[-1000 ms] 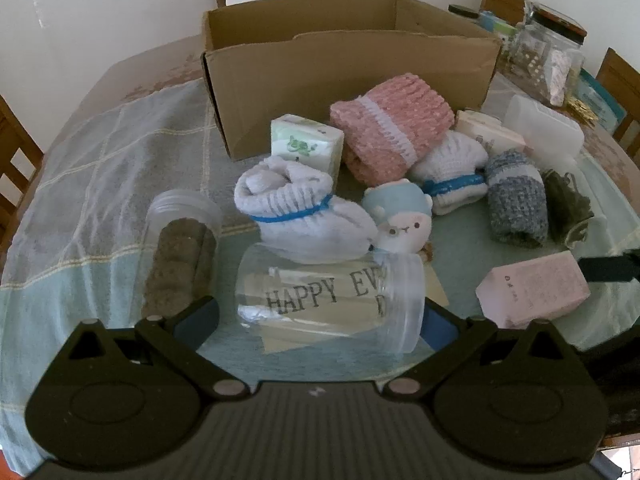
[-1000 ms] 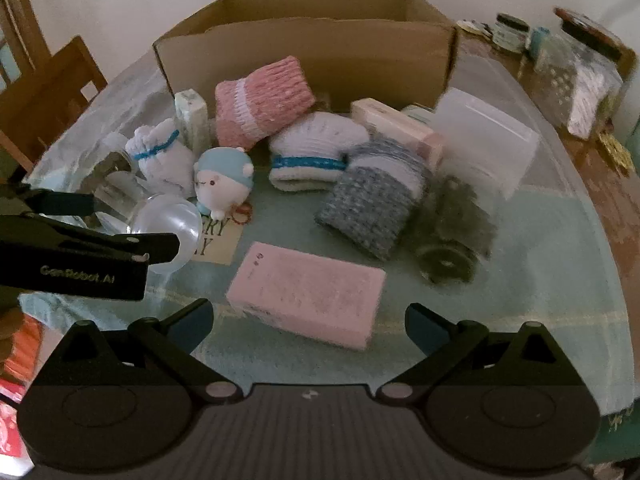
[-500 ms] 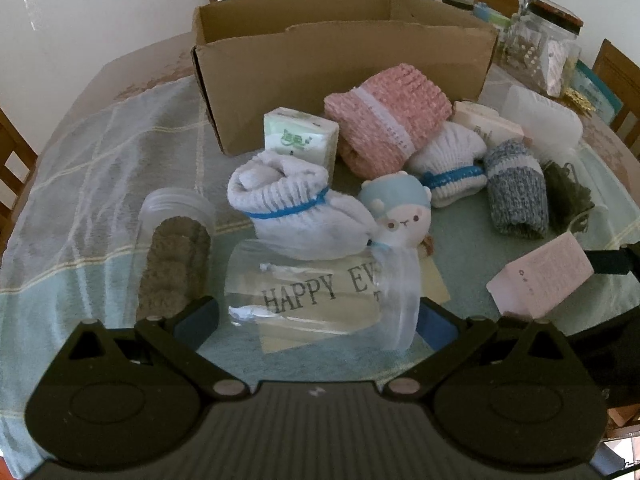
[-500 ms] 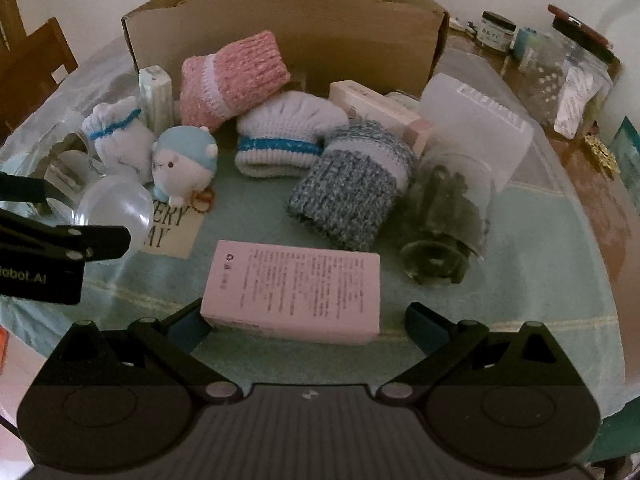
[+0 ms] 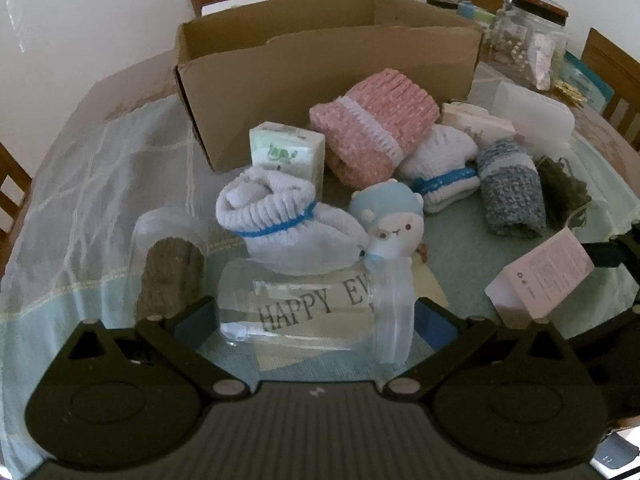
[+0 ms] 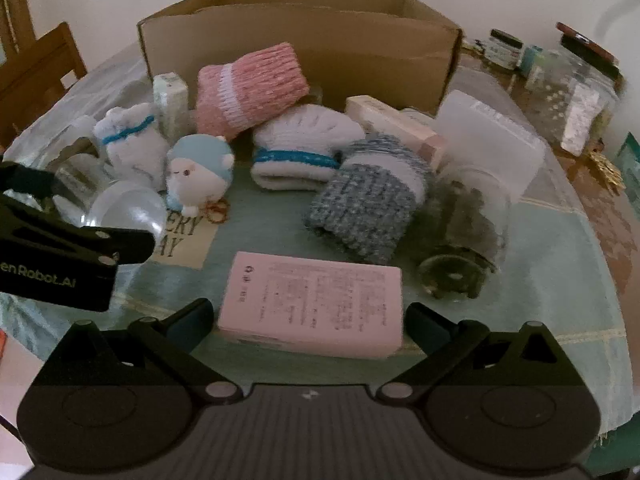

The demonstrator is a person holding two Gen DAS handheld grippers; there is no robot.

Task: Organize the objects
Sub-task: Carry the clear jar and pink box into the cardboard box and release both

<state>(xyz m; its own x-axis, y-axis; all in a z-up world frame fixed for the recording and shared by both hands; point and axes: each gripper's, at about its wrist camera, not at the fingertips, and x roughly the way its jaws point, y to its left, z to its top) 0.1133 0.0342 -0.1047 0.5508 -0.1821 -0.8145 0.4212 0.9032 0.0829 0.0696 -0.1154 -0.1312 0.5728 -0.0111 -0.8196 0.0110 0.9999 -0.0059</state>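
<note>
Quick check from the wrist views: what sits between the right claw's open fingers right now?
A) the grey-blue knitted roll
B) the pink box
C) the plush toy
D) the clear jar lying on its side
B: in the right wrist view the pink box lies flat on the tablecloth between the open fingers of the right claw, apparently not yet gripped.

We record soft, diffuse daylight in the left wrist view; the wall [image 5: 100, 20] at 11 o'clock is bright. The right wrist view is dimmer and warmer, with darkened corners. Fisheye bending bows the cardboard box [image 6: 304, 36] at 12 o'clock. We note slight blur on the pink box [image 6: 316, 300]. Shadows are faint.
</note>
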